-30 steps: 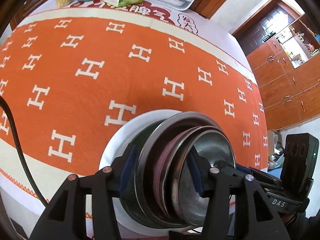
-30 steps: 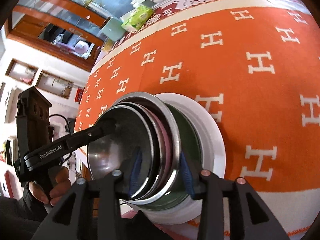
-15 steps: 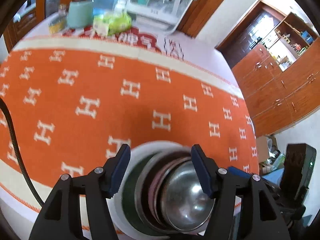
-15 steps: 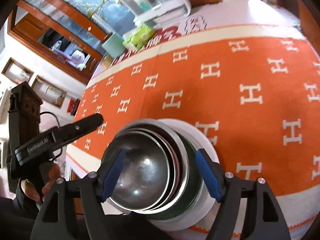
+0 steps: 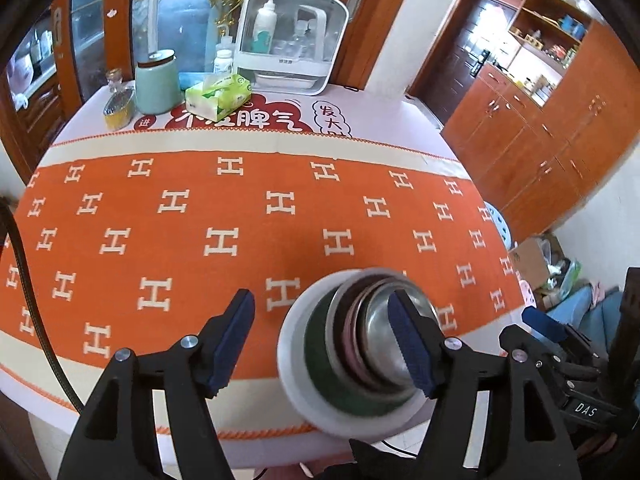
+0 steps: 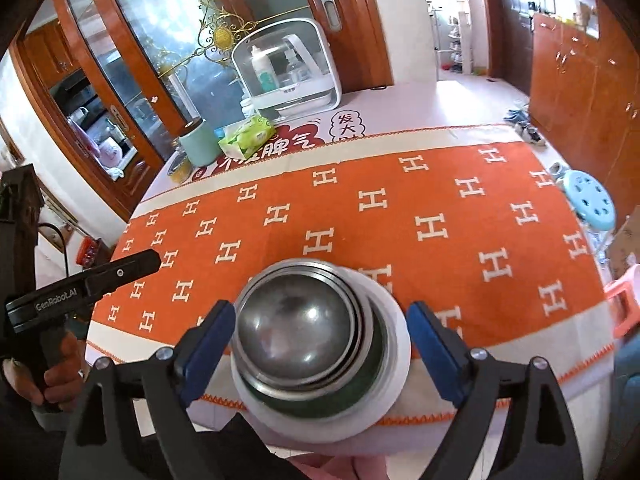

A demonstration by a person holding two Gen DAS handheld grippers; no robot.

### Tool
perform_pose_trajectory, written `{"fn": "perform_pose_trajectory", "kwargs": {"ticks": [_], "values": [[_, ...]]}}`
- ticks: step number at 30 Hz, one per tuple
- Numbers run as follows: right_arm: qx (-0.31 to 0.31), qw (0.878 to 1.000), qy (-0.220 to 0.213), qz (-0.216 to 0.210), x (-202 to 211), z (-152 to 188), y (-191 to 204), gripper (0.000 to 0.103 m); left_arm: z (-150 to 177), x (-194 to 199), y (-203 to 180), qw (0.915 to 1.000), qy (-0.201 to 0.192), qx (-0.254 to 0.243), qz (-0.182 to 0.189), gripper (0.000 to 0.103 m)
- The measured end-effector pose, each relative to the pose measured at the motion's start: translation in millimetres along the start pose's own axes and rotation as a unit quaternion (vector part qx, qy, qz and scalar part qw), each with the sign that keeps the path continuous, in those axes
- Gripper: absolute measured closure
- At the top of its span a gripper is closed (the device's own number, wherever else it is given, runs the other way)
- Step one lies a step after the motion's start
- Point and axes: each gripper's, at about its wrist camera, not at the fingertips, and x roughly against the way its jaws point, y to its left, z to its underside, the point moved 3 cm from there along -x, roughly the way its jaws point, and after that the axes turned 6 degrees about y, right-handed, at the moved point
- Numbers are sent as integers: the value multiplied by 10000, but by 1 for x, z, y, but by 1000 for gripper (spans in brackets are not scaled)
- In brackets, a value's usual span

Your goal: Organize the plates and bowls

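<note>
Left wrist view: rides above the left claw (image 5: 324,340), angled steeply down over the near edge of the table (image 5: 120,396), facing the far glass cabinet.
Right wrist view: sits above the right claw (image 6: 320,344), same downward tilt, close over the stack of dishes (image 6: 316,344).
Shared: the orange cloth (image 5: 192,216), the stack, the white case (image 6: 288,72).

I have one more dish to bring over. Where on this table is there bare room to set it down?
The orange cloth lies bare from the stacked dishes at the near edge up to its cream border, to the left and the right of the stack. The far end is crowded: green canister, tissue pack, white case, small jar.
</note>
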Motion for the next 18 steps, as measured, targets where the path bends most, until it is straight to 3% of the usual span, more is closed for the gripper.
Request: {"fn": "perform_pose_trajectory", "kwargs": {"ticks": [5,14,18], "values": [[80,9997,-70,201,28,23,24,14,22,30,0,9999,-108,-58,59,35],[479,9986,-70,214,64,45,48,13,59,70,-17,9988,-389,-209,-206,30],[577,9980,125,230,70,50,46,6,65,69,-32,9988,-359,-180,-269,30]]}}
